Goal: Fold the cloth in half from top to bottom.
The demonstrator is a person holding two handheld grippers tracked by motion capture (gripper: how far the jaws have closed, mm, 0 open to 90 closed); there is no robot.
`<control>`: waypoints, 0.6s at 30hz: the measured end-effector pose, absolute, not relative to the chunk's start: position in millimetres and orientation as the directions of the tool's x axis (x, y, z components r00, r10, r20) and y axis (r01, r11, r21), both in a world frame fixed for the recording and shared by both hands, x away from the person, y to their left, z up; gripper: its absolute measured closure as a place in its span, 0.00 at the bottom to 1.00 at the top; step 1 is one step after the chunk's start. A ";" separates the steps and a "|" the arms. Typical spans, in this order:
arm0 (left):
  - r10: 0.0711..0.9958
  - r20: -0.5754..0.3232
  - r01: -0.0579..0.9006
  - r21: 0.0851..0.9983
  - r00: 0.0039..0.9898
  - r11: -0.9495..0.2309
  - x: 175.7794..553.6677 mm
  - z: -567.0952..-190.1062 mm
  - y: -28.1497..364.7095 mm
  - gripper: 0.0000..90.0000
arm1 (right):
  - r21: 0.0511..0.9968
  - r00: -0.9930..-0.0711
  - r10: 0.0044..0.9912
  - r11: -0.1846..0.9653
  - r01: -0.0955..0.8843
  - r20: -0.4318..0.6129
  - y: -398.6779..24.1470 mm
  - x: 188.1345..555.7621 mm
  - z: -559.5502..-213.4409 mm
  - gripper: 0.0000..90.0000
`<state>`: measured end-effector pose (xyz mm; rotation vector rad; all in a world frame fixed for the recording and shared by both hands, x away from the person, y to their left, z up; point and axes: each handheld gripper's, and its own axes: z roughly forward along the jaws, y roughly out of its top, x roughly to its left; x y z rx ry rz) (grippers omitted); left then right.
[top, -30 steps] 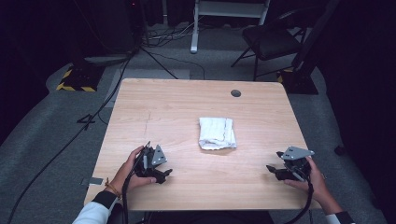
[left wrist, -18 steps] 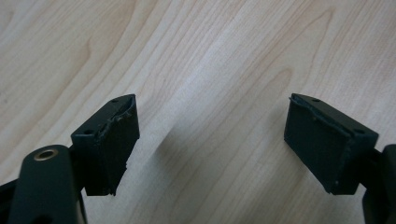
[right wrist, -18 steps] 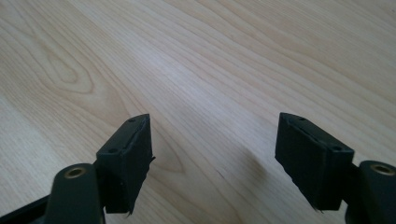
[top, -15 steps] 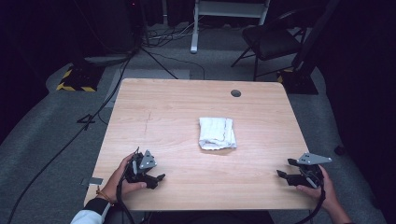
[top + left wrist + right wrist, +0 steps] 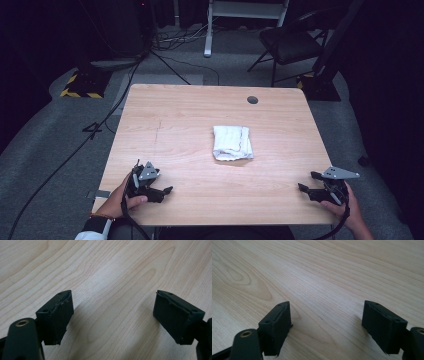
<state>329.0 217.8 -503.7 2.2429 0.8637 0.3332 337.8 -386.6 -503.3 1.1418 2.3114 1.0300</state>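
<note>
Lying well apart from each gripper (image 5: 164, 190), towel (image 5: 232, 143).

Table (image 5: 190, 125): you worked at light wood with a round grommet hole (image 5: 252, 100) near its far edge.
Chair (image 5: 290, 45): a black one stood beyond it.
Floor cables (image 5: 165, 60): they trailed across grey carpet.
Hazard-striped base (image 5: 80, 92): far left.

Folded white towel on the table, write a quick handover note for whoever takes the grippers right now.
Left gripper: open, empty, low at the near left edge of the table.
Right gripper: jaws just been opening, wide, nothing between them, near right corner.
White towel: lies folded mid-table, apart from both grippers.
Done: towel looks folded.
Left: probably nothing, or one more fold if wanted.
</note>
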 end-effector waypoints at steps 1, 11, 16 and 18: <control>0.667 -0.011 0.488 0.692 0.745 -0.532 329.0 -503.7 217.8 0.18 | 0.744 -0.606 0.795 0.407 0.530 -0.003 -386.5 337.9 -503.3 0.25; 0.668 -0.013 0.489 0.692 0.744 -0.532 329.0 -503.7 217.8 0.18 | 0.744 -0.603 0.798 0.406 0.531 -0.005 -386.4 338.0 -503.4 0.25; 0.666 -0.015 0.490 0.690 0.746 -0.533 329.8 -503.8 217.3 0.18 | 0.744 -0.603 0.797 0.406 0.531 -0.005 -386.5 338.1 -503.4 0.25; 0.666 -0.015 0.490 0.690 0.746 -0.533 329.8 -503.9 217.3 0.18 | 0.744 -0.603 0.797 0.406 0.531 -0.004 -386.5 338.0 -503.4 0.25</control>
